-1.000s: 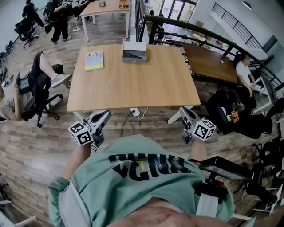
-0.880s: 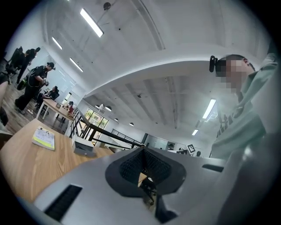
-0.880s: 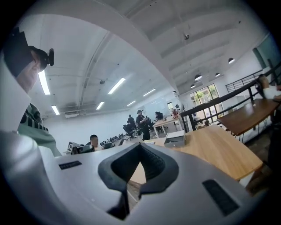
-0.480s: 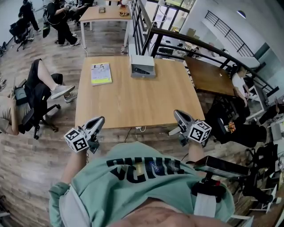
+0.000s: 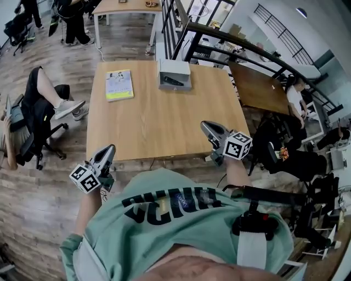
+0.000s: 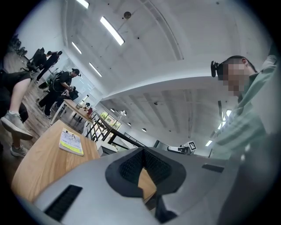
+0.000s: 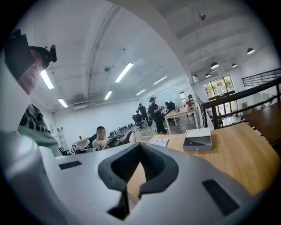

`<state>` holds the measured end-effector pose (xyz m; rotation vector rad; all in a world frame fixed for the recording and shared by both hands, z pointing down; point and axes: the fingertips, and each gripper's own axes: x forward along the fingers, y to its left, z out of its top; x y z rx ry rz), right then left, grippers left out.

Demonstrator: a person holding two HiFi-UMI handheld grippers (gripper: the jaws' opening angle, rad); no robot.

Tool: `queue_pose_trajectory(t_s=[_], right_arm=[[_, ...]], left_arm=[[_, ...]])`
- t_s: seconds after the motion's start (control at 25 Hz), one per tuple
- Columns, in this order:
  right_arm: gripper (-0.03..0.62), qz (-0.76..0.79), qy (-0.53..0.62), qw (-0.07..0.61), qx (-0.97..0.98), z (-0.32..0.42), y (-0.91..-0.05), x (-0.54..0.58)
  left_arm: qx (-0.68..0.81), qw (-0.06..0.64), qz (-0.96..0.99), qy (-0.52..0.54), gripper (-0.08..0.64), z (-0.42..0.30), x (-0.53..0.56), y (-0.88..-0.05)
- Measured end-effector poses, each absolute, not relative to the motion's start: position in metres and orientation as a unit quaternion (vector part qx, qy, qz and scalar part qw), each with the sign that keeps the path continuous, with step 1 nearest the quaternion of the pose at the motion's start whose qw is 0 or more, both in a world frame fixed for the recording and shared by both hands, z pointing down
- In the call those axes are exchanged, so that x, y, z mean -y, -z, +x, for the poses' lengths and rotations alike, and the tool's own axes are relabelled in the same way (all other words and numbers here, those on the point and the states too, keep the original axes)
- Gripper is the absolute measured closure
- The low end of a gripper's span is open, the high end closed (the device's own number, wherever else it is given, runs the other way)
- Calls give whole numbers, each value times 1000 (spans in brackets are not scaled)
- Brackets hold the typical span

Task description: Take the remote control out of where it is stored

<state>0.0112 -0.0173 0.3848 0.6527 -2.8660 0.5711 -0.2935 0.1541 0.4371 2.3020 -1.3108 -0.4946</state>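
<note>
A grey open box [image 5: 174, 75] stands at the far edge of the wooden table [image 5: 159, 123], with the black remote control [image 5: 173, 81] lying inside it. The right gripper view shows the same box [image 7: 197, 139] and remote control [image 7: 196, 143] far ahead. My right gripper [image 5: 205, 127] hangs over the table's near right part, shut and empty. My left gripper [image 5: 109, 149] is just short of the near left edge, also shut with nothing in it. In the gripper views the jaws of the left gripper [image 6: 144, 166] and right gripper [image 7: 139, 165] meet.
A yellow-edged book [image 5: 119, 84] lies at the table's far left. A person sits in a black chair [image 5: 33, 118] left of the table. A dark table [image 5: 260, 90] and a black railing [image 5: 219, 41] stand to the right and behind. More people are at a far table [image 5: 129, 5].
Both grippers have travelled with the person towards the table. The right one now reaches over the near edge, and the left has sunk towards the lower left of the head view.
</note>
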Motion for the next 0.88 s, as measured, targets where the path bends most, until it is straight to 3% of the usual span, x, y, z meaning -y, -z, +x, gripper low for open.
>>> queue_pose_trajectory(t_s=[0.28,0.64,0.88], right_arm=[[593,171,-223,48,958,36,-413,101],[593,105,-269,29,957,101,-432,229],[592,88,-305,14,948,110,-458,274]], left_arm=[[515,211,814,170,557,-252,-94,-440],[560,232,782,143,557,-128,-1,-425],[583,232,771,110,557,-107,28,-424]])
